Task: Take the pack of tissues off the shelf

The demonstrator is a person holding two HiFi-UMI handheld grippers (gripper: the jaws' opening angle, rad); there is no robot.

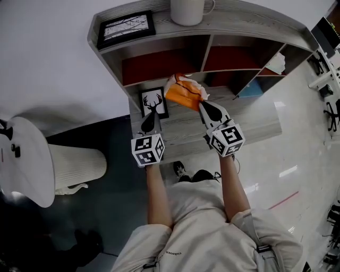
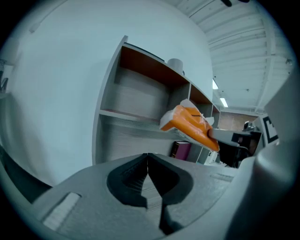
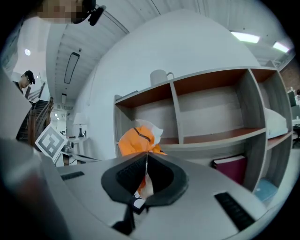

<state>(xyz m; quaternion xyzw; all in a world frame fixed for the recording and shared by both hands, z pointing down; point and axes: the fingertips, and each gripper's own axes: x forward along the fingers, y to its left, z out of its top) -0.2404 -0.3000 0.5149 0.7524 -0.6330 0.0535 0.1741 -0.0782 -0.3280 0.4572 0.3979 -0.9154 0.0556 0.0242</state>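
Observation:
The orange pack of tissues hangs in the air in front of the grey shelf unit, just off its middle row. My right gripper is shut on the pack's lower edge. In the right gripper view the pack bulges up above the closed jaws of that gripper, with white tissue showing at its top. My left gripper is to the left and lower, over the shelf's bottom board, shut with nothing in it. From the left gripper the pack appears up to the right, apart from it.
A framed deer picture leans in the lower left compartment, close to the left gripper. On the shelf top stand a white mug and a framed print. A maroon book lies low on the right. A white ribbed bin stands at left.

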